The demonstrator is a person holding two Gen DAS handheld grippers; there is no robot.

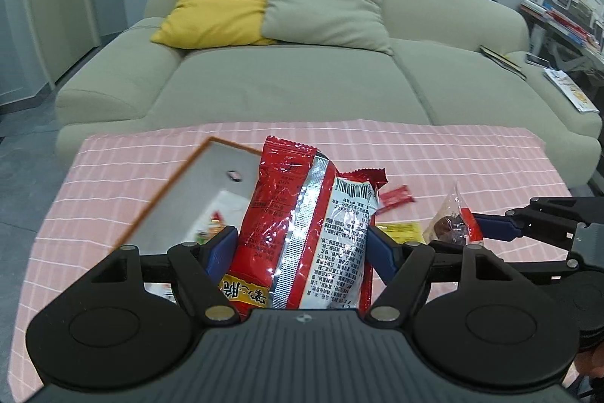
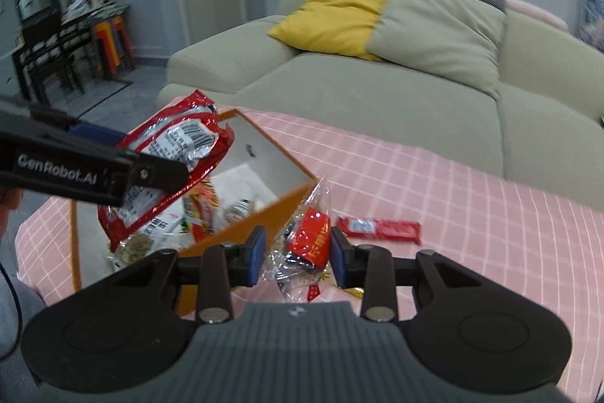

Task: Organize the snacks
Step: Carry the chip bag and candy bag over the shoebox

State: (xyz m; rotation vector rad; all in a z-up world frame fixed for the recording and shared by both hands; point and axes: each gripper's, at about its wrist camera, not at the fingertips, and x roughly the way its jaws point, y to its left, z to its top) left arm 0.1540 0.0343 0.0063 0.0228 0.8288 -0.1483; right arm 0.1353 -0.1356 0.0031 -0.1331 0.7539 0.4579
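The left gripper (image 1: 302, 244) is clenched on a red bag (image 1: 302, 229), its blue pads pressing the bag's two sides; the bag stands up between the jaws, held in the air above the near end of the box (image 1: 181, 191). The right gripper (image 2: 298, 253) grips a clear pouch (image 2: 302, 244) with a red label; the pouch sits between the blue fingers, which touch it on both sides, just beside the box's orange outer wall. The box is open, white inside, with several packets in it. On the pink cloth (image 1: 453, 153) beyond lie a red bar (image 2: 379, 228) and a yellow packet (image 1: 400, 231), both apart from the box. A sofa (image 1: 287, 82) stands behind the table
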